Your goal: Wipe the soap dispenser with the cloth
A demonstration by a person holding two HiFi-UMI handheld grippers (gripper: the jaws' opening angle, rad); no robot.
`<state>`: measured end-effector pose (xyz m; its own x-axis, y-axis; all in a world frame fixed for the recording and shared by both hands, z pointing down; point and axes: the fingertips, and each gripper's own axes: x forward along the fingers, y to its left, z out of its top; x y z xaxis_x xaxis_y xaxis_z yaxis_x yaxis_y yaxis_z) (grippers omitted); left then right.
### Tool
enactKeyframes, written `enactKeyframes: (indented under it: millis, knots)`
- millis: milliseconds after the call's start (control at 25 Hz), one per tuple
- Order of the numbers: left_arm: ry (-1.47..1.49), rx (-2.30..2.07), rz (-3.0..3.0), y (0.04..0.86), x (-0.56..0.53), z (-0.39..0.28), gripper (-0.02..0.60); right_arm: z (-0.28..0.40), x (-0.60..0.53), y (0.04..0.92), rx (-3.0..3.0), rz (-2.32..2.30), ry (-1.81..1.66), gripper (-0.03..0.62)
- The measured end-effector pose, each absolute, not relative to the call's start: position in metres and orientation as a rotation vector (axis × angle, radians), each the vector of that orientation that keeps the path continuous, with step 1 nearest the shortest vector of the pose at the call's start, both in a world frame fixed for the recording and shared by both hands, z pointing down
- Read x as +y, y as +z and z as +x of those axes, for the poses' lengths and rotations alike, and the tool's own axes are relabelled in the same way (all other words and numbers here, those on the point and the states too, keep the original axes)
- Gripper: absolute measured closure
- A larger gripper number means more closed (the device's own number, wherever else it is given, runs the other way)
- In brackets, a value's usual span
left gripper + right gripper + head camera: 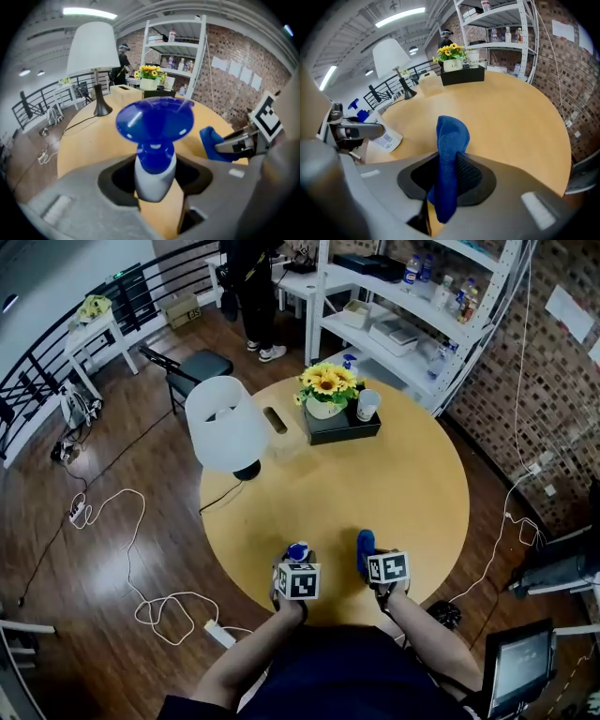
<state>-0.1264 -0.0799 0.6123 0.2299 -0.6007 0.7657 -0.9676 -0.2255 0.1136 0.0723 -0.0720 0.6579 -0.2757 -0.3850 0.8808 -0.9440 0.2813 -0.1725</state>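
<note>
My left gripper (296, 563) is shut on the soap dispenser (297, 550), a white bottle with a blue pump head, near the front edge of the round wooden table (412, 493). In the left gripper view the pump head (154, 122) fills the middle and the white neck sits between the jaws of the left gripper (152, 187). My right gripper (370, 563) is just to the right, shut on a folded blue cloth (365, 547). In the right gripper view the cloth (451, 140) stands up out of the jaws. Cloth and dispenser are a little apart.
A white-shaded lamp (228, 426) stands at the table's left. A black tray (342, 425) with sunflowers and a cup (367, 404) sits at the far side. Behind are a white shelf rack (422, 306), a chair (192, 367) and a person (251, 287). Cables (141, 549) trail over the floor.
</note>
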Motion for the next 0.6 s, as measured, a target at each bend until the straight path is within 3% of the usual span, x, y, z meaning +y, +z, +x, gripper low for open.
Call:
enactKeyframes:
  millis: [80, 160, 240, 440, 600]
  knots:
    - [0.861, -1.412, 1.956, 0.614, -0.078, -0.120, 0.367, 0.075, -0.067, 0.669, -1.783, 1.218, 0.972, 0.478]
    - [0.865, -1.373, 1.991, 0.612, -0.074, -0.117, 0.261, 0.076, -0.058, 0.672, -1.802, 1.239, 1.020, 0.402]
    - [0.804, -1.341, 2.008, 0.607, -0.068, -0.119, 0.231, 0.075, -0.046, 0.664, -1.845, 1.280, 1.069, 0.375]
    - [0.589, -1.286, 1.965, 0.581, -0.038, -0.135, 0.213, 0.089, -0.019, 0.620, -1.956, 1.438, 1.110, 0.382]
    - [0.551, -1.299, 1.893, 0.584, 0.030, -0.145, 0.215, 0.112, 0.031, 0.596, -2.054, 1.521, 1.190, 0.449]
